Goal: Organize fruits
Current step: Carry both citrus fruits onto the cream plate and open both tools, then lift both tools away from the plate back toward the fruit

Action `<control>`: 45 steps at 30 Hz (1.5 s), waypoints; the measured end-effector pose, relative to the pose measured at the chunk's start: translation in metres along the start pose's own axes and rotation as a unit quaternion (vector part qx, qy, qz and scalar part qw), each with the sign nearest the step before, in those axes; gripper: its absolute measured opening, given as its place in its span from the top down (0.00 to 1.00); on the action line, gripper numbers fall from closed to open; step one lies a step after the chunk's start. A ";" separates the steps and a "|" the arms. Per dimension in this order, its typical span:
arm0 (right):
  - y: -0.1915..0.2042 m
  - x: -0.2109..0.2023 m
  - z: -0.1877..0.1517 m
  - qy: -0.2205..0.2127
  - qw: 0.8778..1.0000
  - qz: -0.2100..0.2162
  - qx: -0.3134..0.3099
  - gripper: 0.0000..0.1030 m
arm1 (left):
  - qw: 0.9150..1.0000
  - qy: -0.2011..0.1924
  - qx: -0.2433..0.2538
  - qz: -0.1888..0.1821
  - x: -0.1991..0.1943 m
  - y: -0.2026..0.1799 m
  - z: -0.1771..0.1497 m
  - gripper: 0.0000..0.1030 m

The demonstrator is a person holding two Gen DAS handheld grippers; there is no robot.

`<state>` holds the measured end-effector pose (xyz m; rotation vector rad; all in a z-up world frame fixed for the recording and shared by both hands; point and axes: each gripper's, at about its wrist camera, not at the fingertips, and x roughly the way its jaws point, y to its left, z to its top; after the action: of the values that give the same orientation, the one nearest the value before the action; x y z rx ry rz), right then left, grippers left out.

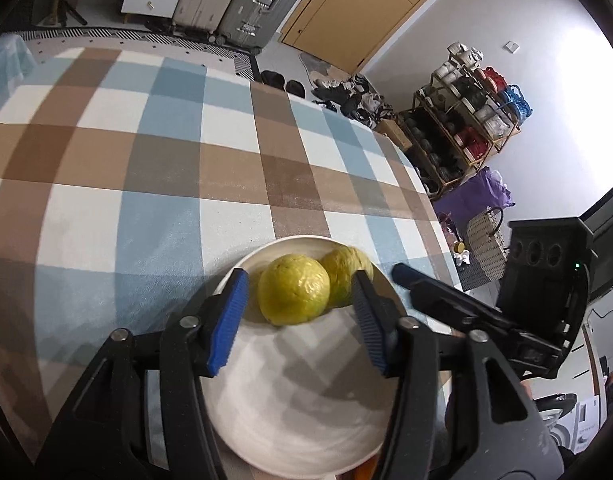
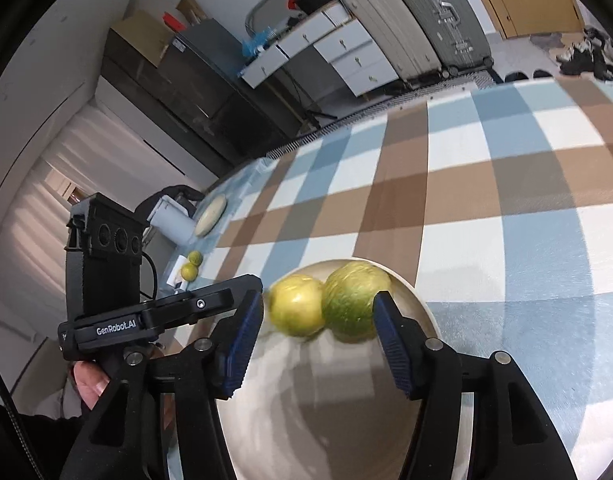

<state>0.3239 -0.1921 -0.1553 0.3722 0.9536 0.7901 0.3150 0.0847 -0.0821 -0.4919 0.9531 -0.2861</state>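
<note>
A white plate [image 1: 306,400] sits near the edge of the checked tablecloth and holds two yellow-green fruits side by side. In the left wrist view the yellower fruit [image 1: 294,294] lies between the blue pads of my left gripper [image 1: 299,275], which is open with a gap on each side. The greener fruit [image 1: 346,268] rests behind it by the right pad. In the right wrist view my right gripper [image 2: 318,296] stands open over the same plate [image 2: 422,308]. Its right pad is close beside the greener fruit [image 2: 354,300], and the yellower fruit [image 2: 298,310] lies to the left.
Two more fruits [image 2: 190,266] lie at the table's far left beside a flat round dish [image 2: 210,214]. A hand [image 2: 86,384] holds the left gripper's handle. The table edge drops off right of the plate, with a shelf rack [image 1: 466,128] and a basket [image 1: 486,240] beyond.
</note>
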 end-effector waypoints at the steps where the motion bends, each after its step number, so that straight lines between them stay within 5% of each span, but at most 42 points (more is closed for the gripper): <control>1: 0.003 -0.006 -0.001 -0.007 1.000 0.001 -0.002 0.34 | 1.000 -0.005 0.005 0.006 -0.007 -0.004 -0.002 0.43; 10: 0.048 -0.080 -0.025 -0.085 0.996 -0.002 -0.039 0.05 | 0.991 -0.075 0.065 0.088 -0.078 -0.049 -0.040 0.24; 20: 0.095 -0.142 -0.078 -0.138 0.987 -0.017 -0.084 0.00 | 0.974 -0.139 0.109 0.145 -0.152 -0.091 -0.110 0.18; 25: 0.104 -0.161 -0.107 -0.164 0.981 -0.049 -0.088 0.00 | 0.967 -0.162 0.122 0.155 -0.177 -0.107 -0.139 0.03; 31: 0.109 -0.179 -0.137 -0.191 0.975 -0.072 -0.089 0.00 | 0.957 -0.195 0.142 0.162 -0.204 -0.125 -0.181 0.01; 36: 0.117 -0.191 -0.167 -0.193 0.972 -0.089 -0.100 0.00 | 0.957 -0.202 0.143 0.154 -0.214 -0.128 -0.219 0.01; 45: 0.126 -0.183 -0.229 -0.142 0.973 -0.120 -0.135 0.00 | 0.968 -0.163 0.122 0.145 -0.196 -0.107 -0.274 0.01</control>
<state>0.0167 -0.2547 -0.0976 0.1243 0.5980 0.6154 -0.0236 0.0055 -0.0199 -0.1618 0.6461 -0.0515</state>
